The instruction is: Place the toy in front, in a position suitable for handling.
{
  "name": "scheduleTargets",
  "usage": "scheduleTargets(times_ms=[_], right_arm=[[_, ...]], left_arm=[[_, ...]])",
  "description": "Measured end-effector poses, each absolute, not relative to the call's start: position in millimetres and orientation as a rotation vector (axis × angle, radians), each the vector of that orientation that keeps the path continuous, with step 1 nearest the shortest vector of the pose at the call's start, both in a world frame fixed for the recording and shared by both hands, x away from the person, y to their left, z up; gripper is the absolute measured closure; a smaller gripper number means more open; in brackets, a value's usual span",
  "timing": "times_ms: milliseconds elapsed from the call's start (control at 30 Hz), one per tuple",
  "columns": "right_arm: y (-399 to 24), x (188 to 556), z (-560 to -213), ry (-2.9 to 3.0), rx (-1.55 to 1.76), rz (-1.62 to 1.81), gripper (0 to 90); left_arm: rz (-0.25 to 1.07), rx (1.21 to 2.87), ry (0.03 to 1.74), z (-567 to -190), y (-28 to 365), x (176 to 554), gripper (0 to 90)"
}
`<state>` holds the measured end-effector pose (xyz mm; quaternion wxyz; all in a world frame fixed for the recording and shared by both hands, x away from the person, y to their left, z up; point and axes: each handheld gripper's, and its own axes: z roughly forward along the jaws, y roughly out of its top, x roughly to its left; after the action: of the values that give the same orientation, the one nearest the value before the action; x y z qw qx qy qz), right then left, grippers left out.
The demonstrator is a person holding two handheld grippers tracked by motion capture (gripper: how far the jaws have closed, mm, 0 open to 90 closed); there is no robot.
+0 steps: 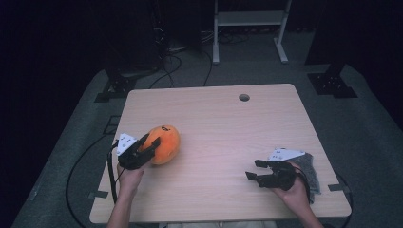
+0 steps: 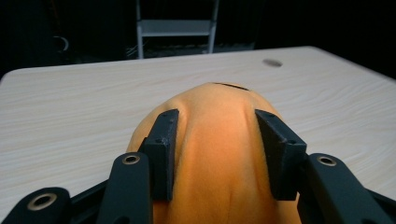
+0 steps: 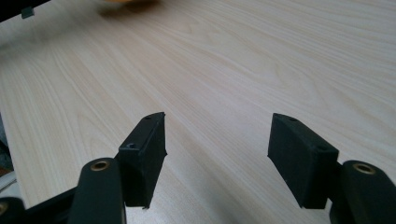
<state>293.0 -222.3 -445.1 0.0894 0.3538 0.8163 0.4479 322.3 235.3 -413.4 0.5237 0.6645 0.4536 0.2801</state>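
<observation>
A soft orange ball-like toy [image 1: 164,143] lies on the left part of the light wooden table [image 1: 223,123]. My left gripper [image 1: 148,144] is shut on it from the near side. In the left gripper view both black pads [image 2: 161,149] press into the orange toy [image 2: 219,158] and dent its sides. My right gripper [image 1: 254,169] rests low over the table near the front right, held by a hand, with its jaws wide apart and pointing left. In the right gripper view the right gripper [image 3: 217,140] has only bare wood between its pads.
A round cable hole [image 1: 244,97] sits near the table's far edge. A dark mesh-like item [image 1: 310,172] lies at the front right edge behind the right hand. A white metal frame [image 1: 249,23] and cables stand on the floor beyond the table.
</observation>
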Motion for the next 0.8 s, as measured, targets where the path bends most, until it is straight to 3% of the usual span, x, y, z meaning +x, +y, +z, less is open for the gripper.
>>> scheduleTargets(times_ms=[300, 800], right_arm=[[-232, 295, -442, 2.386, 1.085, 1.355, 35.5], [-243, 294, -438, 2.349, 1.102, 1.364, 35.5]], left_arm=[[0.6, 1.562, 0.956, -394, 209, 312, 52.9], [0.44, 1.619, 0.806, -396, 151, 301, 52.7]])
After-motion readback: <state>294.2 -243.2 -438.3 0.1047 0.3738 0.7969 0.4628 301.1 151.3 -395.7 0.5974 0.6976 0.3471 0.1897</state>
